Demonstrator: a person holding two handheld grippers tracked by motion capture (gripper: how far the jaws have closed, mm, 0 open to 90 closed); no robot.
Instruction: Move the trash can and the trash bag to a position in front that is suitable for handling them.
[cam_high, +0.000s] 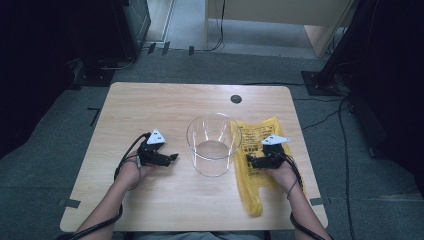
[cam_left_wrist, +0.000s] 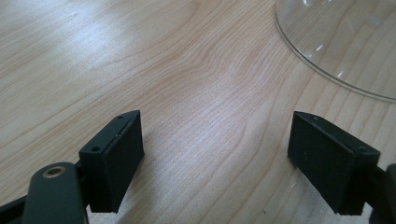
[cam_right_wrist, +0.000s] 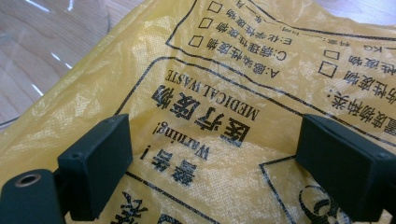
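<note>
Grey carpet surrounds a light wooden table (cam_high: 150, 100) in the high view, with dark stands and cables along the far side of the room. A clear glass container (cam_high: 214, 145) stands upright near the table's middle, and a yellow bag (cam_high: 254, 160) lies flat just beside it, stretching from there toward the near right corner. The left gripper (cam_high: 170, 158) rests low over the bare wood, a little apart from the container, while the right gripper (cam_high: 251, 161) sits over the bag; a person's forearms come in from the near edge. Left gripper view: its black jaws stand wide apart with nothing but wood grain between them, and the glass container's (cam_left_wrist: 327, 56) curved rim shows at the upper right. Right gripper view: the jaws stand apart above the yellow bag (cam_right_wrist: 224, 84) (printed "MEDICAL WASTE" and "Warning!" in black), not pinching it; the container's edge shows at the upper left.
</note>
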